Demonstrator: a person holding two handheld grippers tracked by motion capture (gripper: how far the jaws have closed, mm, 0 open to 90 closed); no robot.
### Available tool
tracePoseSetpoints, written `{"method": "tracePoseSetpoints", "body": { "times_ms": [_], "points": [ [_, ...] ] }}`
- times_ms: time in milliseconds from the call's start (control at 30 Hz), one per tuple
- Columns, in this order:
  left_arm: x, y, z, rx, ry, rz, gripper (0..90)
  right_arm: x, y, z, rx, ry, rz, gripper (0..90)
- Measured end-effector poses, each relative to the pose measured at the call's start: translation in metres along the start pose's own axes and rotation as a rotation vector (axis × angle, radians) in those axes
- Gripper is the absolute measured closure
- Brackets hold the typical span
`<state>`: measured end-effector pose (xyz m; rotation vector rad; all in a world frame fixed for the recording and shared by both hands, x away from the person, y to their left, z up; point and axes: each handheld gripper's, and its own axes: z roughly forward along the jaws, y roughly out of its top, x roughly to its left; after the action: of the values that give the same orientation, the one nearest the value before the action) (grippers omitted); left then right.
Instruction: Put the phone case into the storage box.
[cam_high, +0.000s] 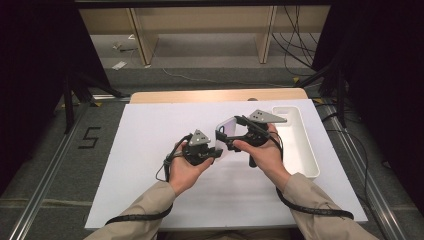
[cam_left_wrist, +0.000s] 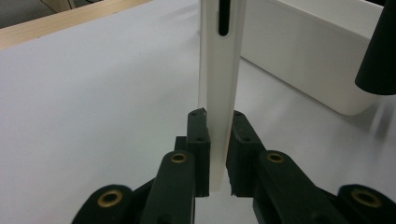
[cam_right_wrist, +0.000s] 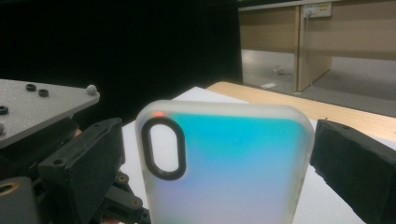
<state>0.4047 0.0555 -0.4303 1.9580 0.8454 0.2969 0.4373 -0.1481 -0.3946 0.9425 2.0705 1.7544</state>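
Phone case (cam_high: 227, 131) held above the mat (cam_high: 150, 150), between the two grippers near the table's middle.

The left gripper (cam_high: 212, 152) sits left of and nearer the person than the case, its jaws clamped on the case's edge (cam_left_wrist: 218, 116). The right gripper (cam_high: 227, 140) lies to the right, its jaws standing either side of the case (cam_right_wrist: 224, 172) without visible contact. The tray (cam_high: 305, 150) rests on the mat along its right side, just beyond the right hand (cam_high: 265, 152). The mat lies on the table (cam_high: 200, 95), whose far edge shows behind it. Shelving (cam_high: 200, 30) stands farther back.
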Motion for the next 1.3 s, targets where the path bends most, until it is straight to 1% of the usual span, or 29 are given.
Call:
{"method": "tracePoseSetpoints", "body": {
  "times_ms": [133,200,233,400,600,733,933,1033,1300],
  "points": [
    [-0.0025,0.0003,0.0013,0.000,-0.003,0.006,80.9,-0.0005,-0.0006,-0.0006,-0.004,-0.009,0.003,8.6],
    [-0.0031,0.0004,0.0015,0.007,-0.007,0.011,80.9,-0.0005,-0.0011,-0.0010,0.001,-0.011,-0.001,12.7],
    [-0.0033,0.0004,0.0016,0.006,-0.007,0.011,80.9,-0.0004,-0.0014,-0.0011,-0.005,-0.011,-0.003,13.9],
    [-0.0038,0.0006,0.0017,0.007,-0.008,0.016,80.9,-0.0003,-0.0023,-0.0010,-0.003,-0.011,-0.005,17.0],
    [-0.0039,0.0007,0.0018,0.007,-0.006,0.020,80.9,0.0002,-0.0028,-0.0014,-0.004,-0.016,0.001,17.7],
    [-0.0042,0.0006,0.0020,0.009,-0.007,0.023,80.8,0.0017,-0.0036,-0.0025,-0.006,-0.036,0.012,18.0],
    [-0.0047,0.0006,0.0022,0.002,-0.011,0.023,80.7,0.0028,-0.0037,-0.0036,-0.008,-0.048,0.018,18.2],
    [-0.0046,0.0007,0.0019,0.004,-0.012,0.025,80.7,0.0038,-0.0036,-0.0039,-0.008,-0.052,0.011,18.3],
    [-0.0045,0.0010,0.0015,-0.010,-0.013,0.035,80.4,0.0061,-0.0021,-0.0049,-0.016,-0.059,-0.011,18.5]
  ]
}}
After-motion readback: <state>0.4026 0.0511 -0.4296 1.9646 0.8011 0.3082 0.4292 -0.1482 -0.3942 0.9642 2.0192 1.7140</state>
